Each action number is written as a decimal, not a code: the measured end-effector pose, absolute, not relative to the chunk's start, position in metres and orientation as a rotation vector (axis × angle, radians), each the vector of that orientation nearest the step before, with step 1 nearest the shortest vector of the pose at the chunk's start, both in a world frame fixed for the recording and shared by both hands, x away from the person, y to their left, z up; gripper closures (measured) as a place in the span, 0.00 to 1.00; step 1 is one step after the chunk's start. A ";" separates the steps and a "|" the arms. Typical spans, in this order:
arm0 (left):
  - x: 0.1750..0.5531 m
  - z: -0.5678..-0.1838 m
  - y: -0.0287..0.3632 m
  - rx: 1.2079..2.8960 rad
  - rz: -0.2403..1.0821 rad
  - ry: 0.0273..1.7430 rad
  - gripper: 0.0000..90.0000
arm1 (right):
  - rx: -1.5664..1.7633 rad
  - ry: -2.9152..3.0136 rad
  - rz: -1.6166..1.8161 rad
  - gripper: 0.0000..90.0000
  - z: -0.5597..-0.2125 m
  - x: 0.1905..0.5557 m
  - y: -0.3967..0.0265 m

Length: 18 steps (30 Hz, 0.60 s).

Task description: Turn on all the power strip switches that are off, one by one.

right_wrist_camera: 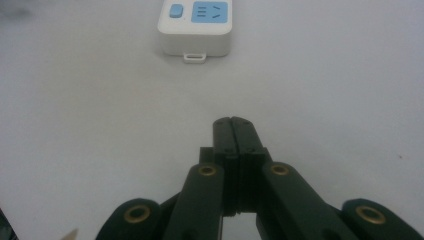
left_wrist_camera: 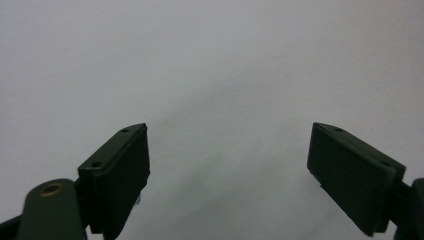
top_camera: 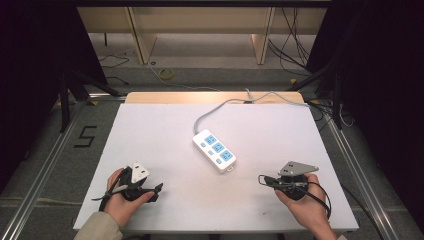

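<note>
Two grippers rest near a power strip on a white table.

The power strip lies mid-table, nothing plugged into its blue sockets. The left gripper gapes wide and empty; the right gripper is pressed closed, empty, pointing toward the strip's end.

A white table with a bare wooden strip along its far edge carries a white power strip with blue sockets near its centre, lying slantwise from eleven o'clock to five o'clock, its grey cable running off toward one o'clock.
</note>
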<state>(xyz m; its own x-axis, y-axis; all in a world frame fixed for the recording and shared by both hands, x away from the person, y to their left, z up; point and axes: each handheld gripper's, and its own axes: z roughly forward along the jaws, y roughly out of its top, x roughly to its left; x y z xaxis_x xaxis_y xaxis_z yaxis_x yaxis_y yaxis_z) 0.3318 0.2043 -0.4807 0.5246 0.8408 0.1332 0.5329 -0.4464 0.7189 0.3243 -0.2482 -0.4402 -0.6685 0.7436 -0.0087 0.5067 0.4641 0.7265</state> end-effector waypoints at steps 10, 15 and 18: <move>0.332 -0.481 0.204 2.142 0.644 1.114 0.19 | 1.072 2.418 1.010 1.00 -0.437 0.328 -0.243; 0.332 -0.481 0.204 2.145 0.643 1.117 0.19 | 1.077 2.426 1.002 1.00 -0.434 0.331 -0.239; 0.332 -0.481 0.204 2.146 0.644 1.117 0.19 | 1.078 2.433 0.996 1.00 -0.433 0.333 -0.237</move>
<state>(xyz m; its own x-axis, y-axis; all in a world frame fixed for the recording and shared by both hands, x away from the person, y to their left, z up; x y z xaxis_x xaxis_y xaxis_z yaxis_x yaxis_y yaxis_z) 0.3324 0.2042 -0.4815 0.5222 0.8426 0.1317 0.5364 -0.4446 0.7174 0.3331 -0.2370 -0.4332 -0.6739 0.7388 0.0067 0.5313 0.4784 0.6992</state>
